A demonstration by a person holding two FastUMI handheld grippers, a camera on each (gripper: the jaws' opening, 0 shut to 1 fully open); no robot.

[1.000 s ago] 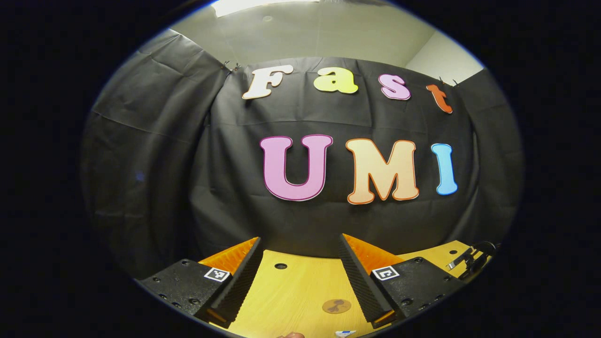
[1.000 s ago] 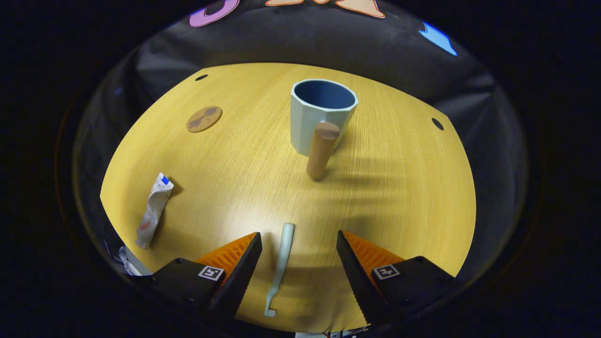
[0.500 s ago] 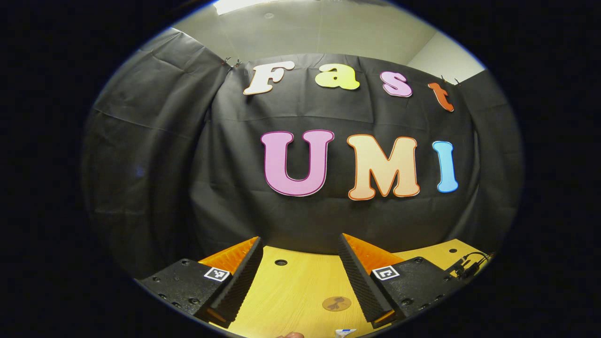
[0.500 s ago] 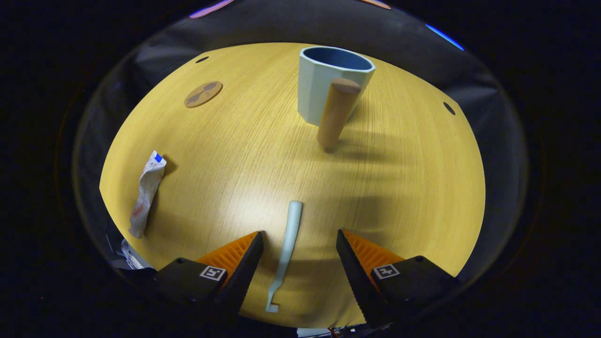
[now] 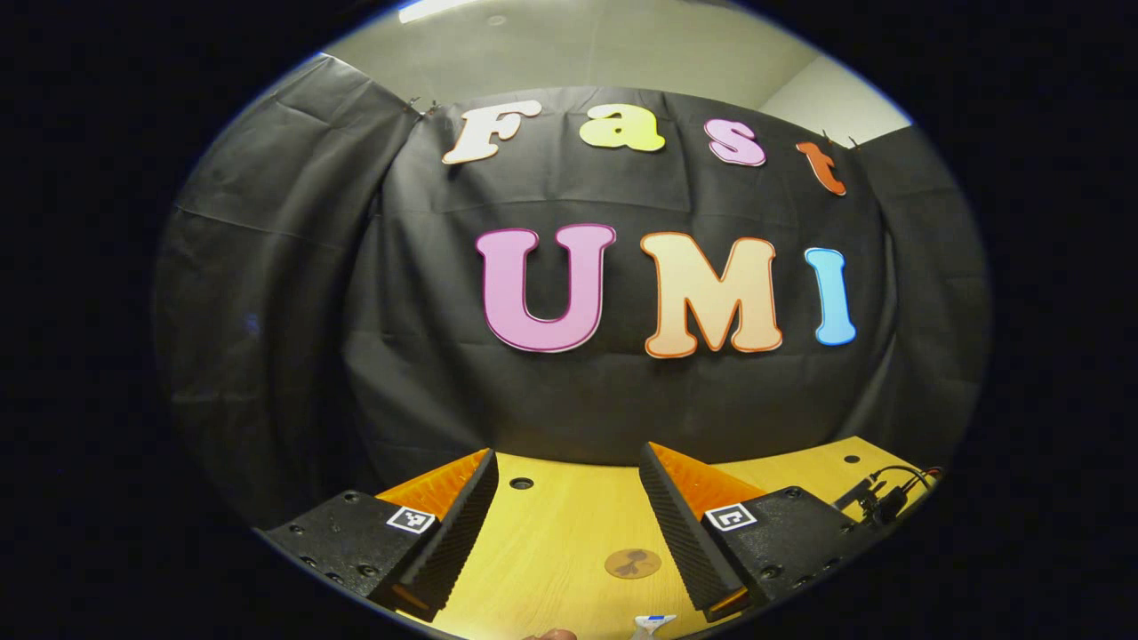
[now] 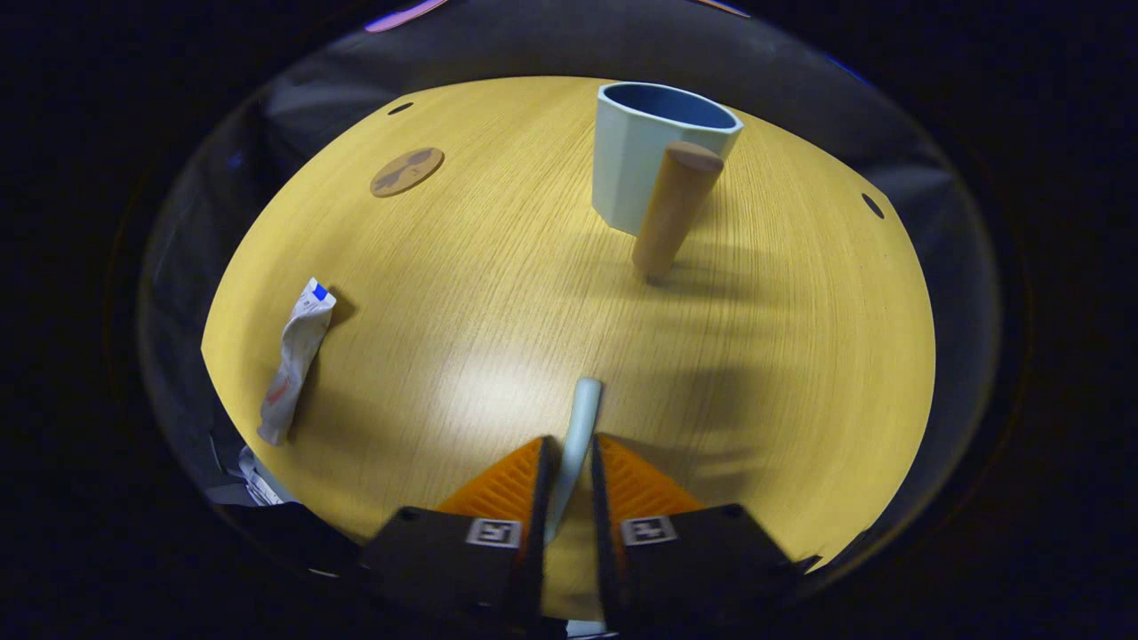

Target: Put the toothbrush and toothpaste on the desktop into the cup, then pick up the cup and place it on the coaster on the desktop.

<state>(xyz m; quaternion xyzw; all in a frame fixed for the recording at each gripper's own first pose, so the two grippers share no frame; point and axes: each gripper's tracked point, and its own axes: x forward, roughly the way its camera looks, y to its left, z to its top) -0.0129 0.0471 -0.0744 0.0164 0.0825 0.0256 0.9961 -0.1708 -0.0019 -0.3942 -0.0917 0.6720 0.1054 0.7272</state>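
In the left gripper view my left gripper [image 5: 564, 498] hangs wide open with nothing in it, above the surface [image 5: 569, 533]; the coaster [image 5: 632, 563] lies between its fingers, near the far edge. In the right gripper view my right gripper [image 6: 569, 462] is clamped on the toothbrush [image 6: 578, 427]; the cup [image 6: 645, 156] stands near the far edge, the toothpaste [image 6: 298, 356] lies by the left edge, the coaster [image 6: 407, 171] far left

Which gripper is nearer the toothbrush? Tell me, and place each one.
Right. The right gripper is shut on the toothbrush, both fingers pressing its handle. The left gripper is open, held off it, facing the booth wall above the coaster.
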